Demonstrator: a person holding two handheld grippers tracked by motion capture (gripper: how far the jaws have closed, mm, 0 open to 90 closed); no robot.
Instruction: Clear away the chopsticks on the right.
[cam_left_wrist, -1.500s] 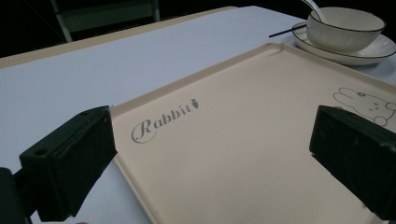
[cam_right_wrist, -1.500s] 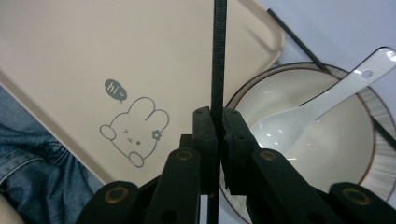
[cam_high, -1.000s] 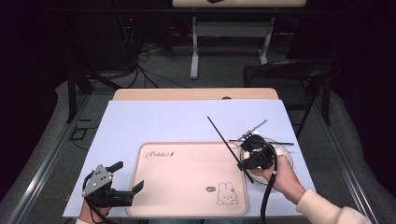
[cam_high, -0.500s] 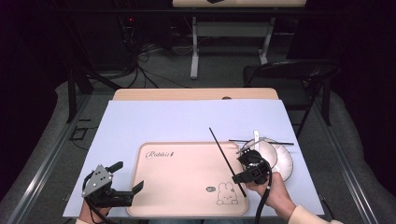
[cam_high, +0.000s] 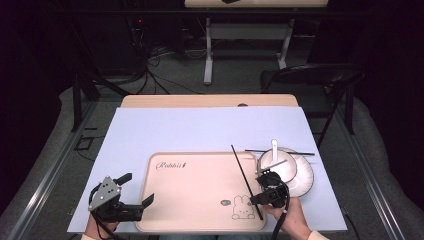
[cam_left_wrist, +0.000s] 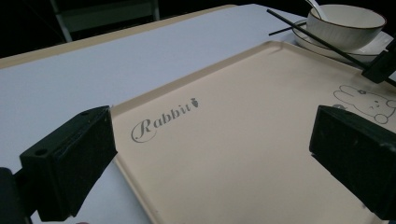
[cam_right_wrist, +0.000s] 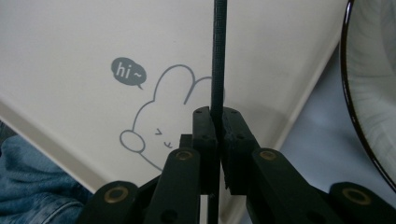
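A beige tray (cam_high: 200, 190) with a rabbit drawing lies on the pale blue mat. My right gripper (cam_high: 258, 199) is shut on a black chopstick (cam_high: 244, 177) over the tray's right edge; in the right gripper view the chopstick (cam_right_wrist: 218, 56) runs straight up from the closed jaws above the rabbit drawing (cam_right_wrist: 159, 121). A second black chopstick (cam_high: 287, 152) rests across a white plate (cam_high: 302, 180) that holds a white bowl (cam_high: 277, 165) with a spoon (cam_high: 274, 150). My left gripper (cam_high: 136, 189) stands open at the tray's front left corner, its jaws spread over the tray (cam_left_wrist: 233, 140).
The mat (cam_high: 200, 130) covers a wooden table (cam_high: 210, 101). A black chair (cam_high: 310, 75) stands behind the table's far right. The bowl (cam_left_wrist: 343, 21) and plate sit just right of the tray. A person's jeans (cam_right_wrist: 28, 186) lie below the tray's near edge.
My right gripper has carried the chopstick from above the bowl leftward and toward the person, down over the tray's right edge. The left gripper has stayed put.
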